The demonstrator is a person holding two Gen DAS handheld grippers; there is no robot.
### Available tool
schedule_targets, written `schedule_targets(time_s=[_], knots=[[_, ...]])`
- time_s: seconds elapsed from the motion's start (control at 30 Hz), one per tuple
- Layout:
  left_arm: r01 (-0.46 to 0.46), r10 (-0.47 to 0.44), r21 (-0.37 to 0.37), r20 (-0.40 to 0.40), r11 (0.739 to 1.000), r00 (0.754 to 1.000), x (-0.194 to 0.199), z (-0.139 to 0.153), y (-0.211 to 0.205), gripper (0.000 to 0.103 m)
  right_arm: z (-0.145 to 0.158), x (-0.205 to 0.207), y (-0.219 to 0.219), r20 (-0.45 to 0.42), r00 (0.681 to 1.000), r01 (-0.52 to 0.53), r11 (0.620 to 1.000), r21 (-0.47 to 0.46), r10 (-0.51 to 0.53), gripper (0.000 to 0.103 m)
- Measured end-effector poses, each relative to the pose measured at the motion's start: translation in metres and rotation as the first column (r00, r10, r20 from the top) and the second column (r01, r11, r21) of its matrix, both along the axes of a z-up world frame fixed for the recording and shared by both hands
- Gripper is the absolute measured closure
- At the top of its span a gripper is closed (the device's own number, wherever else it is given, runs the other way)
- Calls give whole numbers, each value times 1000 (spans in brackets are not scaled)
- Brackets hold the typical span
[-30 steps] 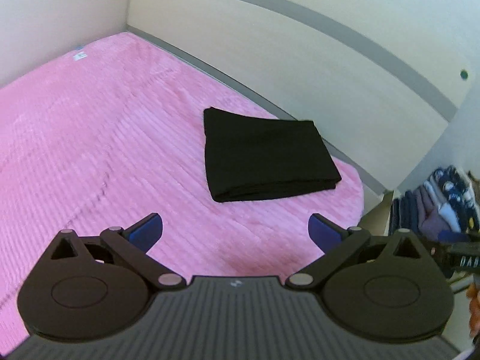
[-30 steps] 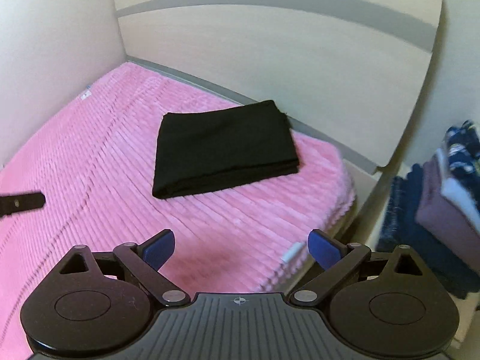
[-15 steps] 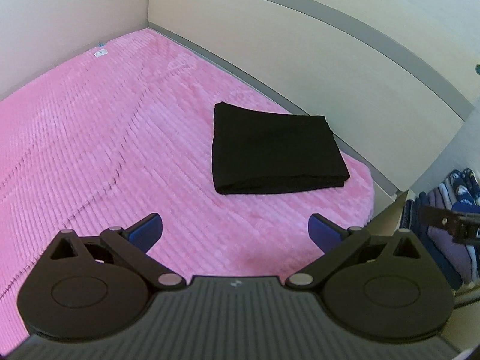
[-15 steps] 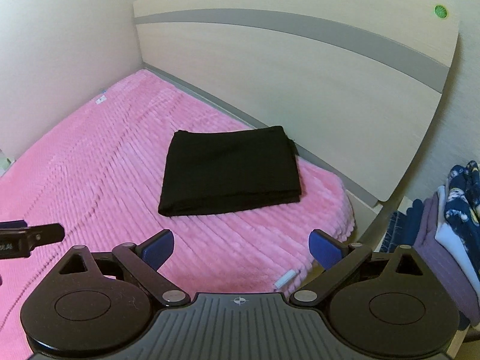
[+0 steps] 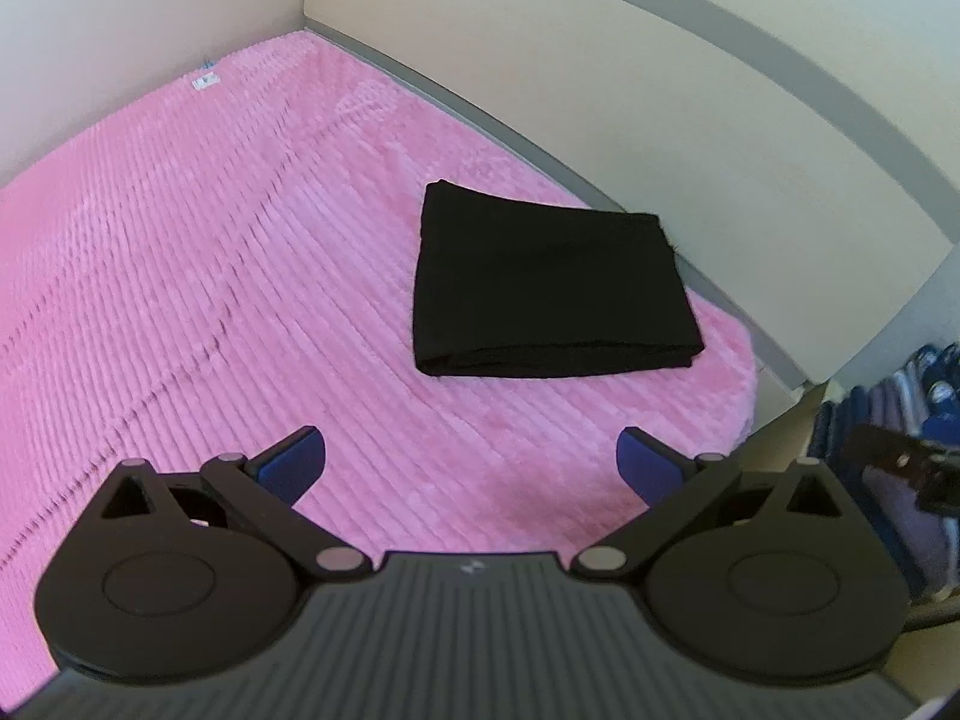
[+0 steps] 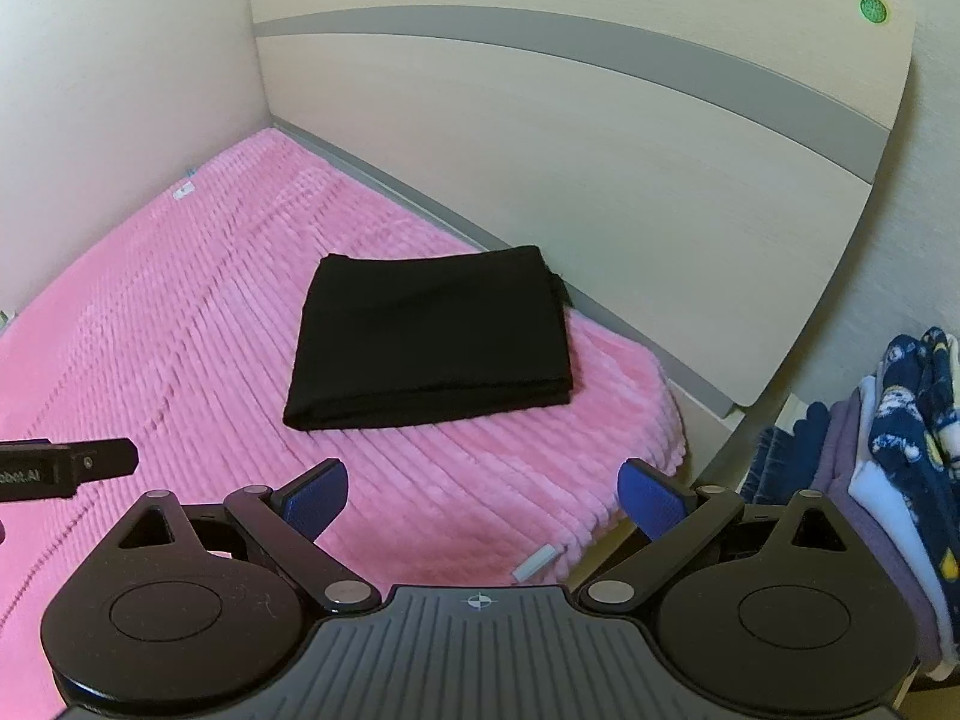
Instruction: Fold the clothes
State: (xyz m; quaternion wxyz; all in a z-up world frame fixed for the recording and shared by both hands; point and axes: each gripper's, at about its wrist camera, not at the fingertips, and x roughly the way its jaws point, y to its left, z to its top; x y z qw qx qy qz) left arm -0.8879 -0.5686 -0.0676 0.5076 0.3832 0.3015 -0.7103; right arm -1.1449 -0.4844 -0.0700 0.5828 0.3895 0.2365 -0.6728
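Note:
A black garment (image 5: 552,288) (image 6: 432,336) lies folded into a flat rectangle on the pink ribbed bedcover (image 5: 210,300) (image 6: 180,330), near the headboard and the bed's right corner. My left gripper (image 5: 471,465) hovers open over the cover, well short of the garment, with nothing between its blue pads. My right gripper (image 6: 483,495) is open too, above the bed's near right edge, also apart from the garment. A tip of the other gripper shows at the edge of each view.
A pale wooden headboard (image 6: 600,138) with a grey stripe stands behind the garment, and a wall runs along the bed's left side. A stack of folded clothes (image 6: 888,468) (image 5: 900,420) sits to the right, off the bed. A white tag (image 6: 534,564) hangs at the cover's edge.
Both grippers have drawn back and up from the folded garment, so it looks smaller and farther away. Both stayed open. The garment has not moved.

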Motion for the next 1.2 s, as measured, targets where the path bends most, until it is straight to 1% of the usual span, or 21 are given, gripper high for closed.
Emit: schedule_targets(time_s=[0.17, 0.33, 0.7, 1.2], knots=[[10, -10, -9, 50, 1000, 999, -7, -4, 0, 1, 1, 1, 0, 10, 1000, 0, 1000, 3, 0, 4], [19, -19, -3, 42, 1000, 999, -8, -4, 1, 1, 2, 6, 1, 13, 1000, -3, 1000, 7, 3, 4], [21, -19, -31, 60, 999, 998, -10, -4, 9, 1, 3, 12, 3, 21, 1000, -13, 1000, 10, 13, 4], [26, -25, -18, 57, 999, 998, -13, -6, 14, 1, 5, 13, 4, 17, 1000, -14, 1000, 3, 14, 4]])
